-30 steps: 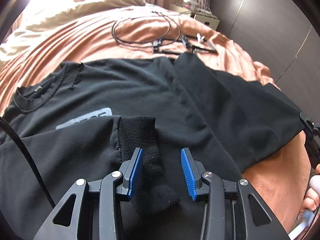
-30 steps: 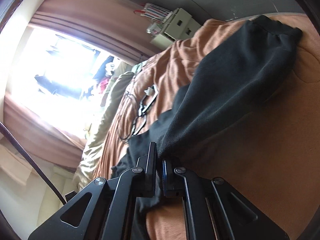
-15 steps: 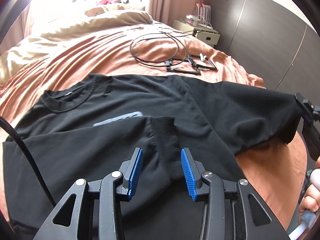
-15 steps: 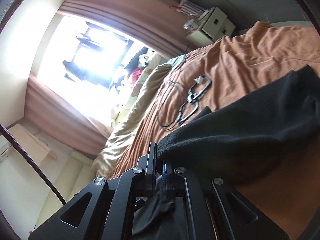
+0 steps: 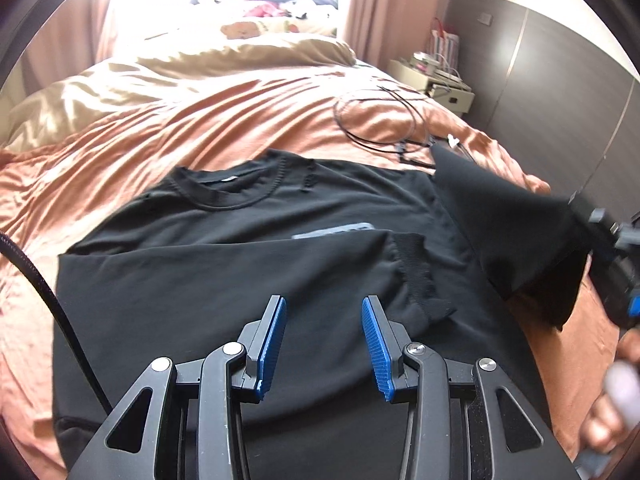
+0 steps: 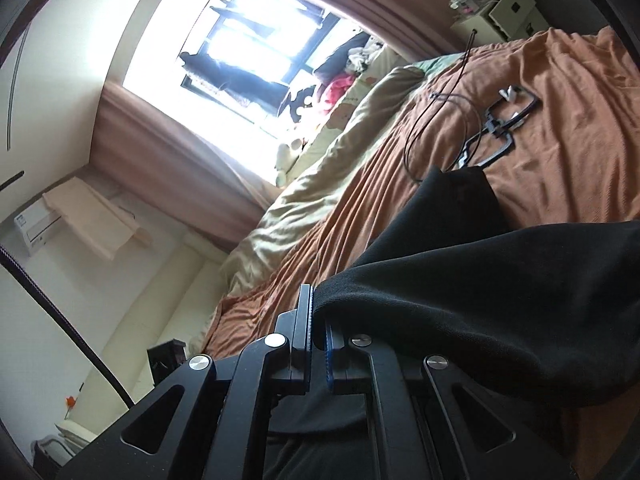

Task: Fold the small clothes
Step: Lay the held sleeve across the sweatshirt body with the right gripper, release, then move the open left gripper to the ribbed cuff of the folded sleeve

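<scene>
**Sleeve lifted over the sweatshirt**

Our right gripper [image 6: 318, 320] pinches the black sweatshirt's [image 5: 240, 264] raised sleeve [image 6: 500, 292]. Our left gripper [image 5: 324, 340] hovers spread and empty above the other sleeve's ribbed cuff [image 5: 416, 276], folded across the chest. The sweatshirt lies on the orange bedspread [image 5: 160, 140], near black cables [image 5: 376, 120].

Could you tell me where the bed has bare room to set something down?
The orange bedspread is bare between the black sweatshirt's collar and the beige duvet. It is crowded on the right: the black cable lies there, and the right gripper holds the sleeve lifted.
</scene>
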A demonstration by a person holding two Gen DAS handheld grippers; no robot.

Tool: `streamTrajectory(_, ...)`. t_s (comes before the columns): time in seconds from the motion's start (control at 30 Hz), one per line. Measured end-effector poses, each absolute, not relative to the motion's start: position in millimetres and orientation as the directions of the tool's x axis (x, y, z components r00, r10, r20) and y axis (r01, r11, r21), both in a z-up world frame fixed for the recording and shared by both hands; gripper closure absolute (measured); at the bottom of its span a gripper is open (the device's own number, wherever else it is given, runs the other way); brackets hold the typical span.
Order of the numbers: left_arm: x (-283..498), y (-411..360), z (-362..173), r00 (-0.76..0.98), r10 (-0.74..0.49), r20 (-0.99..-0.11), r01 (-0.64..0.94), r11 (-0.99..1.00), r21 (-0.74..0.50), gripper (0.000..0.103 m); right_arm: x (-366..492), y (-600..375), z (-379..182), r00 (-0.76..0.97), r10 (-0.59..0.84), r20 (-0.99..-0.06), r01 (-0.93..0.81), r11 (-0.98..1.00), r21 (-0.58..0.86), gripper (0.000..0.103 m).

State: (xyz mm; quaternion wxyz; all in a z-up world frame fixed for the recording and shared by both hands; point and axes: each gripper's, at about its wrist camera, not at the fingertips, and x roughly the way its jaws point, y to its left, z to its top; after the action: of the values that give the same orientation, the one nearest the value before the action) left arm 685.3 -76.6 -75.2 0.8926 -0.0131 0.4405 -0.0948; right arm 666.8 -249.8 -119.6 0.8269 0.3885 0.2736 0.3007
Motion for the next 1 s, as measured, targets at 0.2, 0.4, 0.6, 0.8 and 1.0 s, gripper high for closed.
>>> streamTrajectory(0.2, 678, -53, -71, 0.599, -0.148, -0.787, 0.112, 0.989, -0.1, 0.061, 709, -189, -144, 0.559, 0.749, -0.355, -0.268, 0.568, 0.778, 0.102)
streamTrajectory(0.4, 672, -44, -66, 0.594, -0.126, -0.794, 0.089, 0.992, -0.091, 0.06, 742, -148, -171, 0.405, 0.717, -0.568, -0.149, 0.664, 0.733, 0.087)
streamTrajectory(0.6, 664, -48, -53, 0.603, -0.109, -0.79, 0.094, 0.993, -0.065, 0.06, 760, -151, -151, 0.39, 0.731, -0.56, -0.191, 0.659, 0.727, 0.041)
streamTrajectory(0.8, 660, -67, -39, 0.606, -0.111, -0.788, 0.13, 0.991, -0.039, 0.06, 763, -195, -137, 0.433, 0.704, -0.563, -0.168, 0.677, 0.716, 0.041)
streamTrajectory(1.0, 661, -97, -32, 0.615, -0.153, -0.773, 0.177, 0.983, -0.053, 0.056, 759, -244, -128, 0.509, 0.672, -0.538, -0.133, 0.679, 0.722, 0.041)
